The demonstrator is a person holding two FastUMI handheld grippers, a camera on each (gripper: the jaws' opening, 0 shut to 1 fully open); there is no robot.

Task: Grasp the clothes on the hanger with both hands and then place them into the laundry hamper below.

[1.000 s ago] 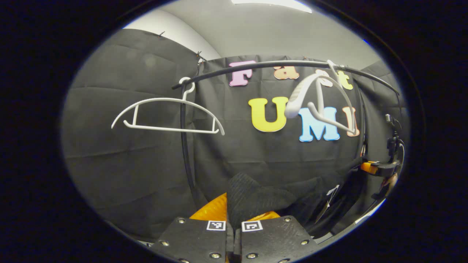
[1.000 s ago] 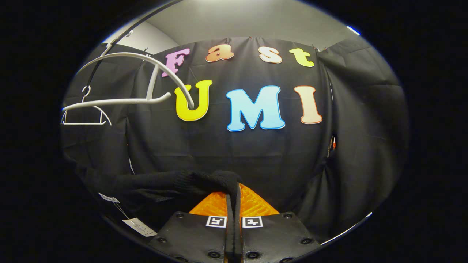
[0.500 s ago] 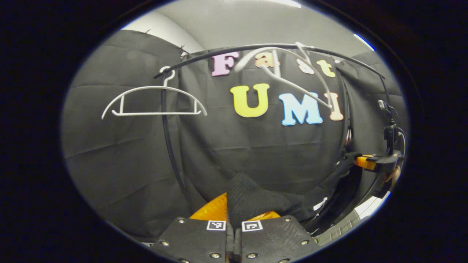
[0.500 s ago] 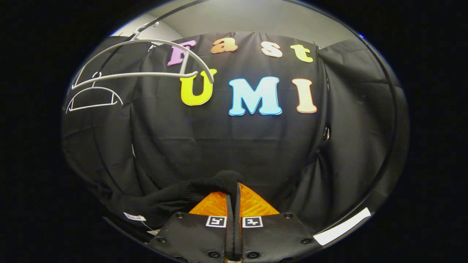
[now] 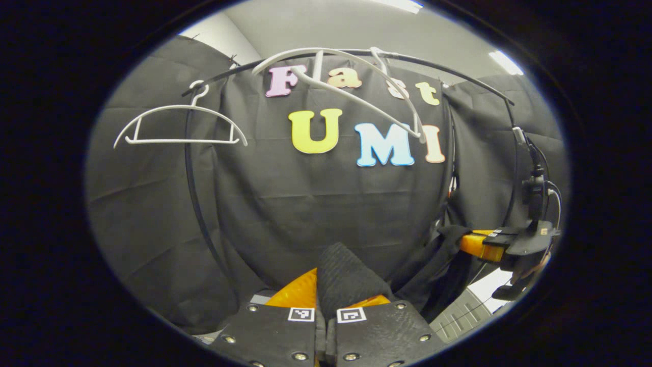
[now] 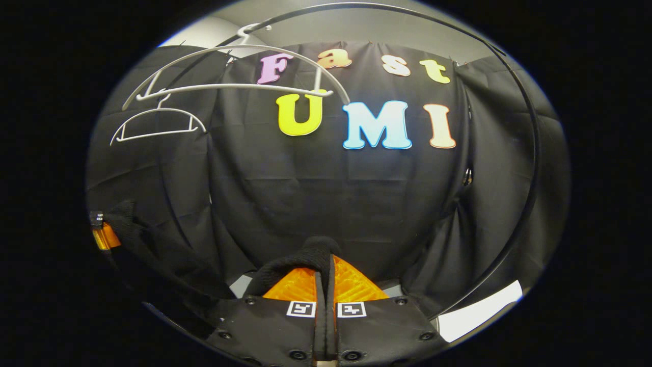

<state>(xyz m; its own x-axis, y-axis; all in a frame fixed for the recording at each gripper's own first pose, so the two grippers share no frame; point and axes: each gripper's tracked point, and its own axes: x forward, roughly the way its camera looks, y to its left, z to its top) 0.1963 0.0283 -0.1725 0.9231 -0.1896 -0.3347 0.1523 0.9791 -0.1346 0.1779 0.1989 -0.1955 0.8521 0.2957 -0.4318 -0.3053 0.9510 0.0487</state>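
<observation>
Two hangers hang bare on the rail in the left gripper view, so the garment is already off and the step in hand, as I judge it, is to bring it down to the hamper. The left gripper has its fingers closed on a thick fold of this black cloth, which rises just above the fingertips. From there the cloth runs to the lower right edge, to the right gripper, held by a hand.

Next, in the right gripper view, the right gripper is also closed on a fold of the garment, and the cloth hangs to the lower left edge, where the left gripper holds its other end.

To do this well, I think both grips should stay firm and go down together, so no loose part falls outside. I cannot tell where the hamper is or what is in it; pale forms at the bottom edges are too unclear.
</observation>
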